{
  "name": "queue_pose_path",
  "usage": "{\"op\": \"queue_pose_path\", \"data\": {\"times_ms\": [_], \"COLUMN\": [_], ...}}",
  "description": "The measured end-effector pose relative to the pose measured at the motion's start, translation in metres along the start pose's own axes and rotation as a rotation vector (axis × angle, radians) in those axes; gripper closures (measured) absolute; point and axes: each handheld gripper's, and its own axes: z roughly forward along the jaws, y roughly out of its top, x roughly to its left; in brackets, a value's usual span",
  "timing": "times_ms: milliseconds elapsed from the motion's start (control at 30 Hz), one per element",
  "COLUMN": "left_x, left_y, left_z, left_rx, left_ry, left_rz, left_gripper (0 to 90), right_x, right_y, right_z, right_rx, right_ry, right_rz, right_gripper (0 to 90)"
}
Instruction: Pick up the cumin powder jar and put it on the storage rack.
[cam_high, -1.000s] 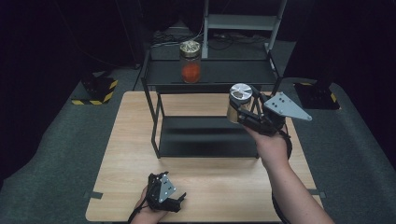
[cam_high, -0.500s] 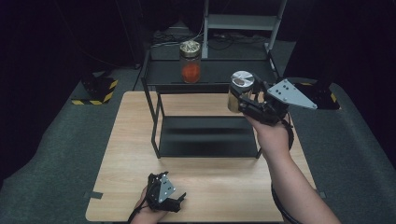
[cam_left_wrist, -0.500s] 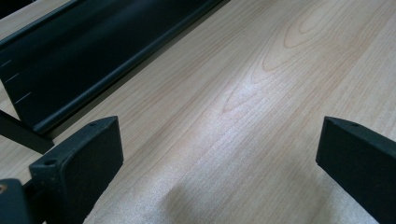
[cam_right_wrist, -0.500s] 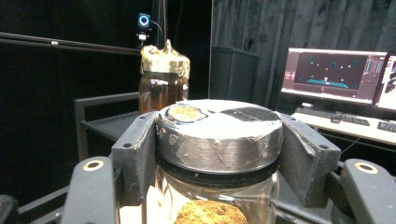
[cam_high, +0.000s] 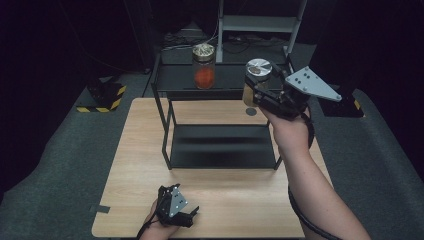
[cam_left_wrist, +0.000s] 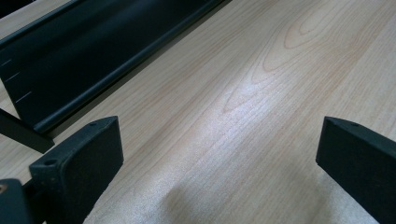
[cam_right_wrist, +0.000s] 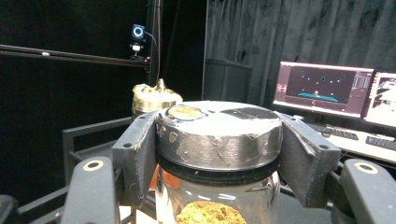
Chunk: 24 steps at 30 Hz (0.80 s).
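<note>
Right gripper (cam_high: 260, 95) pinching silver-lidded jar (cam_high: 256, 80), now carried farther, level with rack's top shelf (cam_high: 175, 80) right end; placing beside orange-filled jar (cam_high: 203, 66) seems imminent. Left gripper (cam_high: 176, 210) spread, resting on table (cam_high: 135, 150).

I see the wooden table (cam_high: 140, 150) lit from above while the room around it falls to near black. A pale sheen of glare sits on the grain in my left gripper view, and the near jaws blur softly. Two monitors (cam_right_wrist: 322, 88) glow bright; the jar's silver lid (cam_right_wrist: 219, 133) catches dull highlights.
</note>
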Motion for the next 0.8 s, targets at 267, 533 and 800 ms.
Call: {"op": "queue_pose_path", "data": {"times_ms": [267,533,800], "left_x": [0.0,0.001,0.002], "left_y": [-0.001,-0.002,-0.003], "left_z": [0.0,-0.001,-0.001], "left_rx": [-0.003,-0.008,-0.015], "left_ry": [-0.001,-0.006,-0.011], "left_rz": [-0.003,-0.005,-0.008], "left_gripper": [1.0,1.0,1.0], "right_x": [-0.001,-0.005,-0.004], "right_y": [0.004,0.005,0.005], "right_z": [0.015,0.029,0.046], "right_rx": [0.022,0.021,0.033], "right_ry": [-0.025,-0.045,-0.063], "right_rz": [-0.004,0.004,0.01], "right_gripper": [34.6,34.6,34.6]}}
